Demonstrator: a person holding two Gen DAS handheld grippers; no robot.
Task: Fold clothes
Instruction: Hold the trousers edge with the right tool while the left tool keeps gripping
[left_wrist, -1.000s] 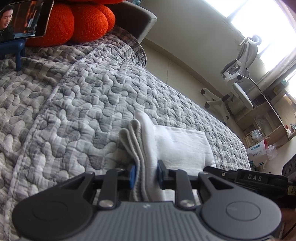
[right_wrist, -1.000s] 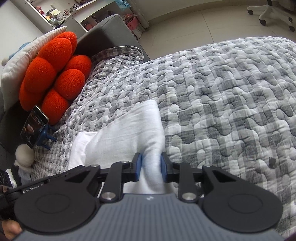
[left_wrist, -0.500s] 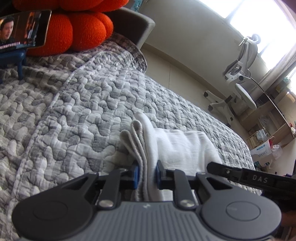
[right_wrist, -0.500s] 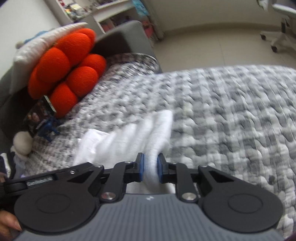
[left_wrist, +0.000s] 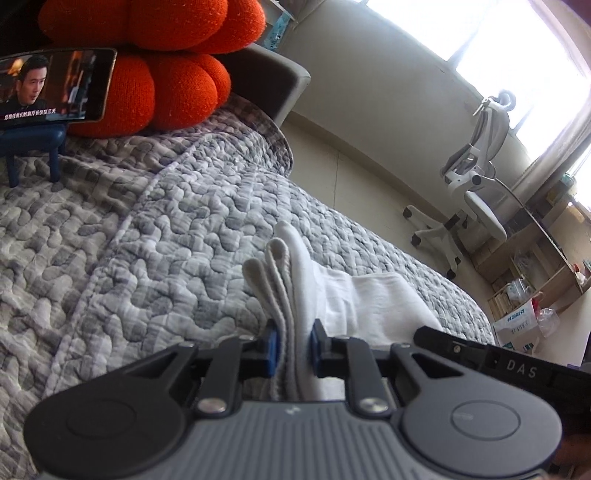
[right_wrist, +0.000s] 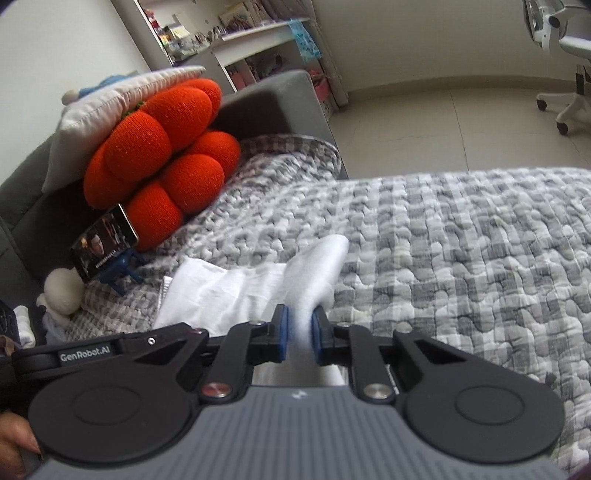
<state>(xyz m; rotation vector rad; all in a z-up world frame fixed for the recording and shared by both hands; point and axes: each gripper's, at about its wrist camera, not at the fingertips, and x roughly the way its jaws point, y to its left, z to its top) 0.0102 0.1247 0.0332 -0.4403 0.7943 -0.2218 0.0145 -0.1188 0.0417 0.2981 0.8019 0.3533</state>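
Observation:
A white folded garment (left_wrist: 354, 299) hangs between my two grippers above the grey quilted bed (left_wrist: 166, 240). My left gripper (left_wrist: 294, 345) is shut on its layered, ribbed end, which sticks up between the blue pads. My right gripper (right_wrist: 298, 334) is shut on the other end of the white garment (right_wrist: 236, 295), whose bunched corner pokes forward past the pads. The right gripper's black body (left_wrist: 509, 365) shows at the right of the left wrist view, and the left gripper's body (right_wrist: 92, 354) at the left of the right wrist view.
An orange knitted cushion (right_wrist: 162, 155) leans on the grey headboard (right_wrist: 266, 107). A phone on a blue stand (left_wrist: 51, 88) stands on the bed beside it. A white office chair (left_wrist: 476, 192) and shelves stand on the tiled floor past the bed's edge.
Both grippers have risen with the white garment, lifting it off the quilt; it now hangs stretched between them. Both views have tilted up toward the cushion and headboard.

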